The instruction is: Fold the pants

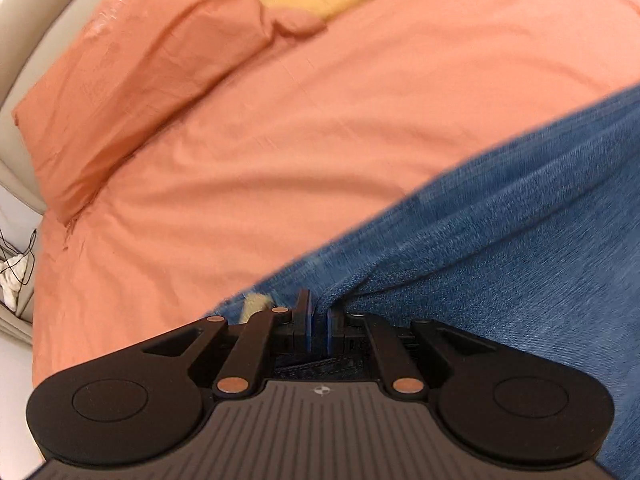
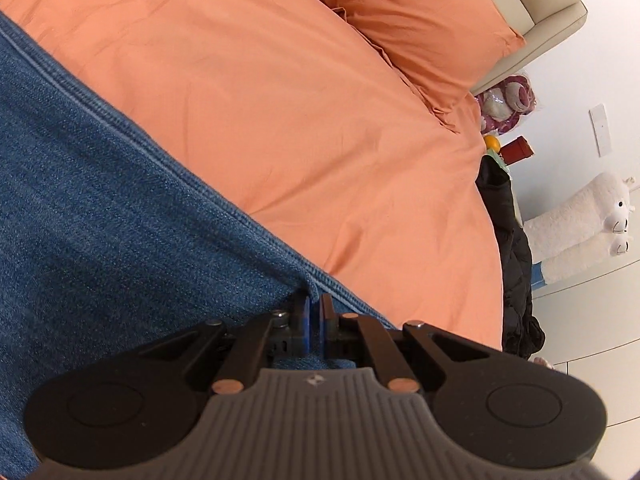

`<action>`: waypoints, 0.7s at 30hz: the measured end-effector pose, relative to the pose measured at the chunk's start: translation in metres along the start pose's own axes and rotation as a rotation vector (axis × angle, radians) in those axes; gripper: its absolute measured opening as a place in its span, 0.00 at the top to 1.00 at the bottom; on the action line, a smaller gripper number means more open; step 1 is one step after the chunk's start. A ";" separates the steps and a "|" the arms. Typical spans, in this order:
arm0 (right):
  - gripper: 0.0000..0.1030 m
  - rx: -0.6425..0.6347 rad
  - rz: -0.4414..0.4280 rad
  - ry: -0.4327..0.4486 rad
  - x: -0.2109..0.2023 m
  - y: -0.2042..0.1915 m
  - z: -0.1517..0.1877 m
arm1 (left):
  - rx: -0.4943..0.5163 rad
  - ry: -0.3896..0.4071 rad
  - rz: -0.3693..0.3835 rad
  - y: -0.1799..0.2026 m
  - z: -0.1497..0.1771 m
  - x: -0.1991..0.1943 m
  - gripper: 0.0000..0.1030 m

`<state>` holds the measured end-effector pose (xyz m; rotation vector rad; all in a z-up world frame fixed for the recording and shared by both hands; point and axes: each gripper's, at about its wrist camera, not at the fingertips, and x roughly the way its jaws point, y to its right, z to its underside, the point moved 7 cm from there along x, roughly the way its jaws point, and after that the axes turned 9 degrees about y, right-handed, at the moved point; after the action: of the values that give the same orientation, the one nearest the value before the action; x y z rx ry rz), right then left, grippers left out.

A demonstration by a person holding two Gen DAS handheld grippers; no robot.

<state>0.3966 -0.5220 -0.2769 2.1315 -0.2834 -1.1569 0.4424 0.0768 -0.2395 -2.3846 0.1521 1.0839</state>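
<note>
Pants (image 1: pixel 520 248) over the orange bed (image 1: pixel 280 140), left hand-held gripper (image 1: pixel 319 322) and right hand-held gripper (image 2: pixel 315 316) each pinched tight on denim edges (thin bite), so fabric may slip out mid-fold.

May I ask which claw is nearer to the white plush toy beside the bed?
Right, most likely. The right claw, shut on the jeans, sees the plush toy past the bed edge; the left claw, also gripping them, has no sight of it.
</note>
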 end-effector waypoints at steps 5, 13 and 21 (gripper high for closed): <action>1.00 -0.019 -0.009 -0.011 0.002 0.000 0.001 | 0.000 0.002 0.030 -0.005 -0.016 0.011 0.93; 1.00 -0.001 -0.002 -0.056 0.028 -0.011 -0.006 | -0.049 -0.061 0.047 -0.003 -0.013 0.049 0.92; 0.93 0.005 0.019 -0.098 0.041 -0.021 -0.005 | -0.003 -0.070 0.039 -0.002 -0.007 0.056 0.70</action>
<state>0.4220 -0.5240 -0.3160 2.0751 -0.3507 -1.2532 0.4861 0.0810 -0.2758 -2.3511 0.1735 1.1852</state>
